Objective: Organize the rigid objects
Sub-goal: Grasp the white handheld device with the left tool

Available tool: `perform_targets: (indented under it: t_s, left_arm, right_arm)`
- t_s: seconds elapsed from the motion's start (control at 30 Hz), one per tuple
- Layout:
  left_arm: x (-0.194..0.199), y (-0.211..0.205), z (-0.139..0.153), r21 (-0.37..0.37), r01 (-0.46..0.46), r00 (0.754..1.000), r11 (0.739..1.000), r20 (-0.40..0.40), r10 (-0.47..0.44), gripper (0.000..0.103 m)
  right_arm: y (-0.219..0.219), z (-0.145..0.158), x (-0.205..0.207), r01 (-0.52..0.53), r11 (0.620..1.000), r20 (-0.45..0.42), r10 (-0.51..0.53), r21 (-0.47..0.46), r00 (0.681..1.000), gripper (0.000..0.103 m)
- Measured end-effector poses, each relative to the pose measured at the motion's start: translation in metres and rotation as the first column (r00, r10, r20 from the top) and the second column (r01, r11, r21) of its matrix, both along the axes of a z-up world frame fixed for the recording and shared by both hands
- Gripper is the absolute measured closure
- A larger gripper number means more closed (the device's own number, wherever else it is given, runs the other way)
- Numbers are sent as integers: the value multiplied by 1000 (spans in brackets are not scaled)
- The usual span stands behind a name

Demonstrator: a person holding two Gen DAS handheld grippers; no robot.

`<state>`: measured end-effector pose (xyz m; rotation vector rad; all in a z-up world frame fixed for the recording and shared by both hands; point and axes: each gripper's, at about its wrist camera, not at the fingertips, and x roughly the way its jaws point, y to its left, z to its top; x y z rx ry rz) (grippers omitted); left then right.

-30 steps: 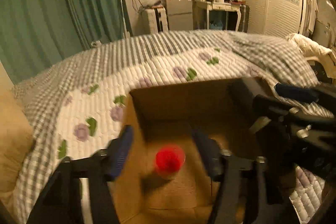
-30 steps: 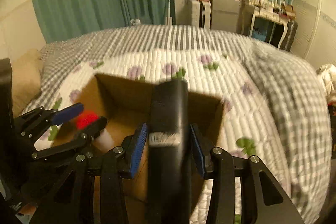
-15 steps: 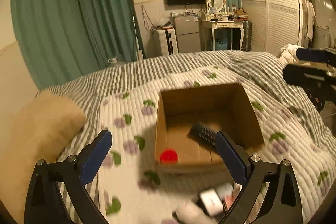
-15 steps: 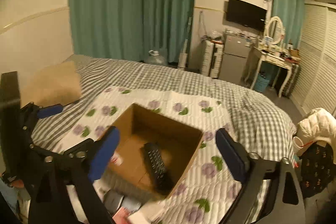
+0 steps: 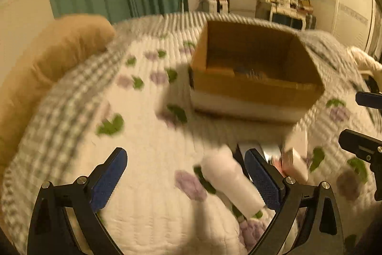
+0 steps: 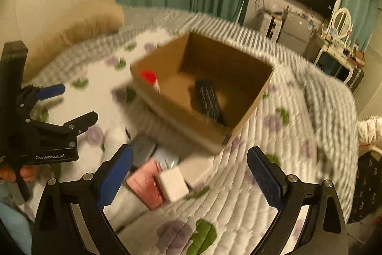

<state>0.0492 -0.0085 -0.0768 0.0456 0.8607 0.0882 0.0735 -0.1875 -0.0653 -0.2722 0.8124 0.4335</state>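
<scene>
**Two in the box, pile left to clear**

A remote control (image 6: 209, 100) and a red-capped bottle (image 6: 150, 78) are already lying in the cardboard box (image 6: 250, 97) on the bed (image 6: 286, 159). Both the left gripper (image 5: 186, 177) and right gripper (image 6: 189, 175) are held wide open, empty. Looks like a pickup is next: the white bottle (image 5: 231, 181) or pink box (image 6: 144, 181) needs straddling, then closing.

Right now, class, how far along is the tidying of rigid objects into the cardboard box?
Done: the black remote and a red-capped bottle lie inside the cardboard box. In hand: nothing; both the left tongs and right tongs are open and empty. Left: a white bottle, pink box and white box remain on the quilt.
</scene>
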Motion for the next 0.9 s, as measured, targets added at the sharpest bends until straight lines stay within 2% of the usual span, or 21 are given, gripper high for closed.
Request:
perform_targets:
  t_s: [0.13,0.37,0.47,0.57,0.63,0.7,0.77,0.83,0.87,0.9]
  left_arm:
    - [5,-6,-23,-23,1,999,1000,-51,-3,4]
    - [16,-29,-50,29,42,989,999,-143,-37,5]
    - [21,-30,-52,1,44,987,999,-155,-43,5]
    - [26,-28,-56,-42,51,983,998,-175,-58,6]
    - [26,-27,-56,-70,62,981,996,-178,-74,11]
    - [25,-28,-55,-131,91,975,987,-191,-115,28]
    - [23,-27,-54,-145,99,972,984,-198,-127,30]
    - [20,-22,-52,-162,90,975,983,-189,-120,40]
    - [19,-16,-48,-176,72,977,982,-184,-105,50]
    - [19,-12,-47,-205,77,974,976,-195,-118,50]
  right_arm:
    - [2,-23,5,4,1000,-32,-5,-18,999,6]
    - [8,-44,12,-14,998,-86,9,-59,996,8]
    - [12,-54,16,-30,996,-127,20,-80,992,15]
    - [16,-61,18,-40,993,-152,23,-107,988,16]
    - [18,-65,19,-49,992,-168,28,-119,985,17]
    - [21,-70,20,-63,988,-186,37,-138,982,17]
    - [26,-75,20,-77,984,-202,43,-162,978,17]
    - [30,-79,20,-100,979,-217,60,-179,974,17]
    - [32,-82,20,-113,975,-228,68,-190,971,17]
    - [34,-84,21,-120,973,-239,71,-199,969,17]
